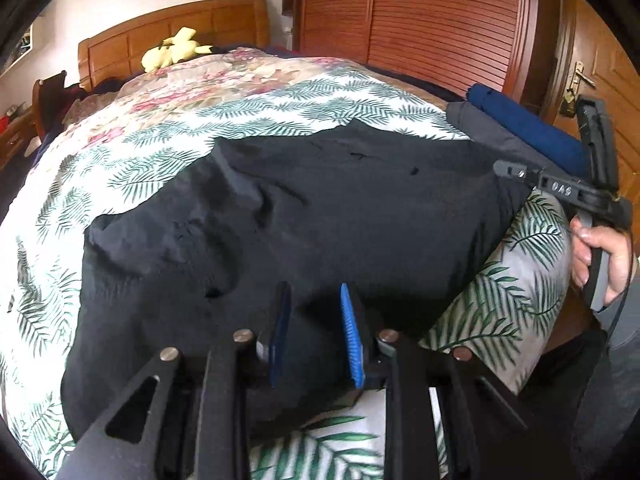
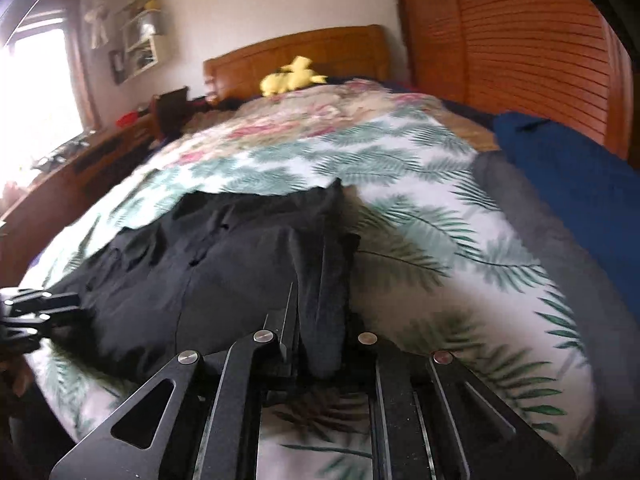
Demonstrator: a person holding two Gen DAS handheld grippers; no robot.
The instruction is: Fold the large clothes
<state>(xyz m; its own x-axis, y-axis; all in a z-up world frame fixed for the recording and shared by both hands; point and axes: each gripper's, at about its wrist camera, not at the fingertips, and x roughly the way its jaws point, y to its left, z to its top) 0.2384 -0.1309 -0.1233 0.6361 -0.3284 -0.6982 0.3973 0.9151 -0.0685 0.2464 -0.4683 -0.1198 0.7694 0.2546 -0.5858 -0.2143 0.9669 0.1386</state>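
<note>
- Here, a black garment (image 1: 280, 216) lies rumpled across the near end of the bed (image 1: 168, 148), on the leaf-print cover, its far edge ragged and its near edge at both grippers.
- The right gripper (image 2: 316, 344) has its fingers pinched together on a bunched fold of the garment's right edge; the cloth rises in a ridge out of the jaws.
- The left gripper (image 1: 316, 340) stands with its blue pads (image 1: 352, 344) a little apart, dark cloth lying between them; I cannot tell whether they press on it.
- The fabric looks thin, soft and limp: it creases freely and sags where unsupported, so it should be light but will droop and slide when lifted.
- Best holds, I judge, are the hems or corners, one per gripper and well apart, so the cloth hangs taut between them instead of bunching.
- A pinch on a single layer may slip; taking a doubled edge looks safer.
- Folded blue and grey clothes (image 1: 532, 136) sit at the bed's right side, clear of this piece.
</note>
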